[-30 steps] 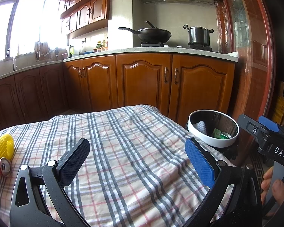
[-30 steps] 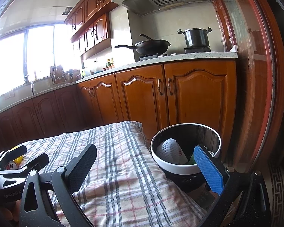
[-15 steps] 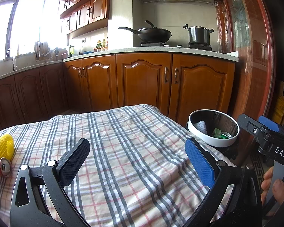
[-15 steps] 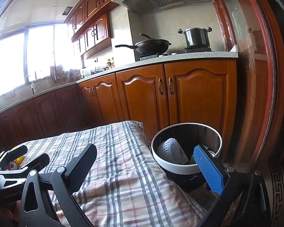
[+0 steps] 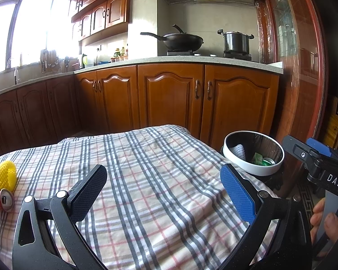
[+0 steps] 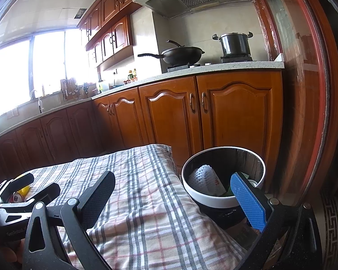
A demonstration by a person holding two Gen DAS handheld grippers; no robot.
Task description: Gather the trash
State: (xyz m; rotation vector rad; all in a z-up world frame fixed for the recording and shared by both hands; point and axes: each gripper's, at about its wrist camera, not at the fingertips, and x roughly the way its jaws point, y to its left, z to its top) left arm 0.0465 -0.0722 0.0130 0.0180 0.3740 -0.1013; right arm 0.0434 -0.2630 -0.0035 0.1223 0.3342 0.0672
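A yellow foam net (image 5: pixel 5 175) and a crushed red can (image 5: pixel 3 200) lie at the far left of the plaid-covered table (image 5: pixel 151 180). My left gripper (image 5: pixel 162 191) hovers open over the cloth, well to their right, holding nothing. Off the table's right end stands a round white-rimmed bin (image 5: pixel 253 155) with a white foam net, green wrapper and can inside. My right gripper (image 6: pixel 171 193) is open and empty at the table's right edge, its blue finger (image 6: pixel 247 204) in front of the bin (image 6: pixel 223 177). The other gripper's body (image 5: pixel 315 164) shows at right.
Wooden kitchen cabinets (image 5: pixel 169 99) and a countertop run behind the table, with a wok (image 5: pixel 180 40) and pot (image 5: pixel 235 40) on the stove. A red door frame (image 5: pixel 304 90) stands at right. A hand (image 5: pixel 324 220) holds the right gripper's handle.
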